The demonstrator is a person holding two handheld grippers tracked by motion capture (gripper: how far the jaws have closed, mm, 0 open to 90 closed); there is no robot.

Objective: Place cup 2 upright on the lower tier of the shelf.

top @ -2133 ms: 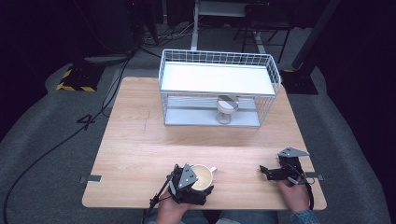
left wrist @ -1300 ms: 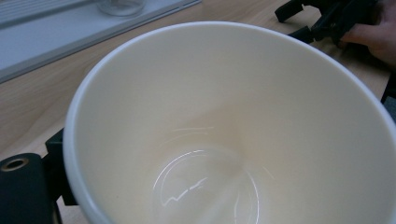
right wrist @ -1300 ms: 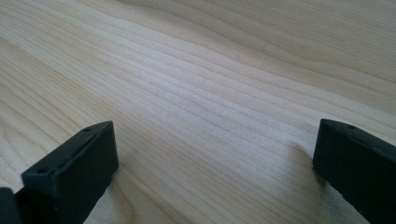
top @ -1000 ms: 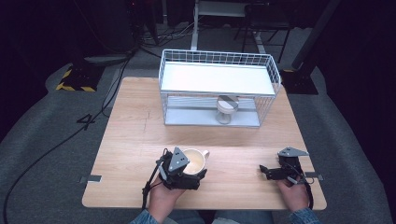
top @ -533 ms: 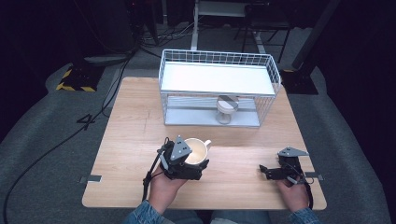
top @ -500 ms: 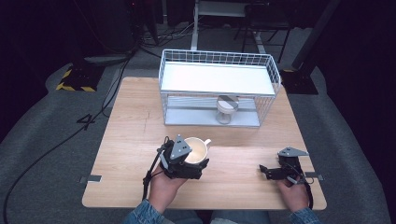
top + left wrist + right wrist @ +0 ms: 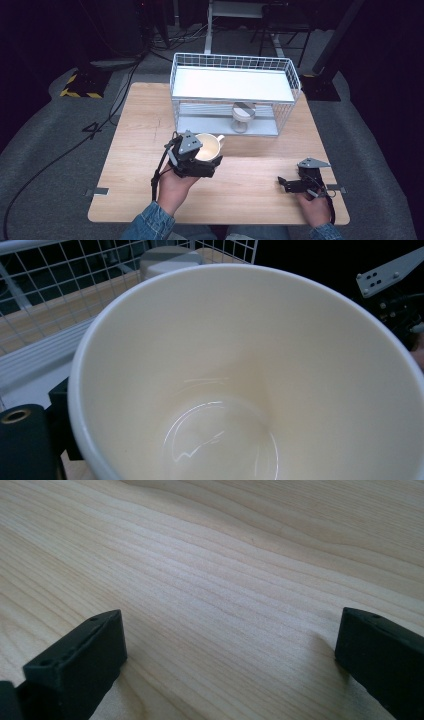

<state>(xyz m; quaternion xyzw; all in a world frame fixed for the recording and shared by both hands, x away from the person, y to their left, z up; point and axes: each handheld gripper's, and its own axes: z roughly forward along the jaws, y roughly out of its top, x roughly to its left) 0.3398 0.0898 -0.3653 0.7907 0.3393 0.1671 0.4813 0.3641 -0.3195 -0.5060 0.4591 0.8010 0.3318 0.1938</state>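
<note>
Counter (image 7: 135, 125) carries a white wire rack (image 7: 235, 92) at the far side, two tiers; a small grey-and-white cup (image 7: 243, 116) sits on its lower tier, top shelf bare. Cream mug (image 7: 209, 148) is clamped in the left hand-held gripper (image 7: 192, 159), held off the counter roughly mid-table, just in front of the rack's near-left corner, handle pointing toward the rack. Left gripper view looks straight into the mug's empty bowl (image 7: 240, 380), rim tight against a jaw at lower left, rack wire and the grey cup (image 7: 170, 257) close behind. Change over the last two seconds: mug has come up from the near counter edge and travelled forward toward the rack, about halfway there now. Reads as transport phase of a place-in-rack job; grasp looks stable, placement not started. Which tier it goes to, cannot tell. Right hand-held gripper (image 7: 300, 182) hasn't moved, parked low at the near-right of the counter, jaws apart over bare wood (image 7: 225, 580), holding nothing.
</note>
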